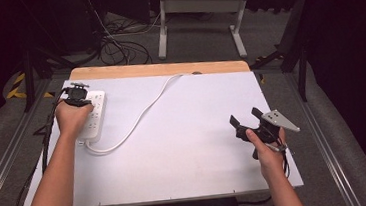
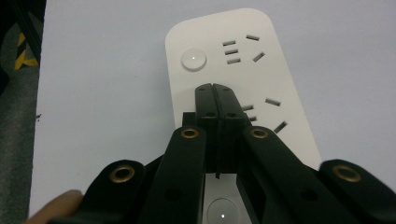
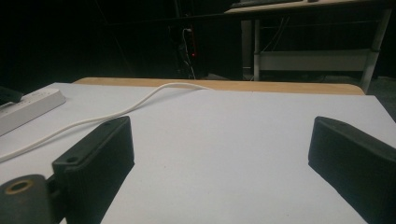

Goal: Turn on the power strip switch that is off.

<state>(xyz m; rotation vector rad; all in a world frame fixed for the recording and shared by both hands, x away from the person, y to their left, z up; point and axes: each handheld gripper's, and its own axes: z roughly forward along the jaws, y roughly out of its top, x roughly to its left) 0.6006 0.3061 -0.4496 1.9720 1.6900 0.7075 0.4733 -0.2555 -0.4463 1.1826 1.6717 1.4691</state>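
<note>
The left gripper (image 2: 215, 88) has its jaws pressed together, tips down on the white power strip (image 2: 261, 74) near the tabletop's (image 1: 198, 131) left edge. The right gripper (image 1: 245, 119), jaws spread wide and holding nothing, hovers well apart at the right. The strip's white cord (image 1: 141, 111) runs toward the far edge.

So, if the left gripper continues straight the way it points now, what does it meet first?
Most likely the white power strip. The left gripper, jaws closed, points down at its top face between two socket groups, near the round button; whether it already touches is unclear.
</note>
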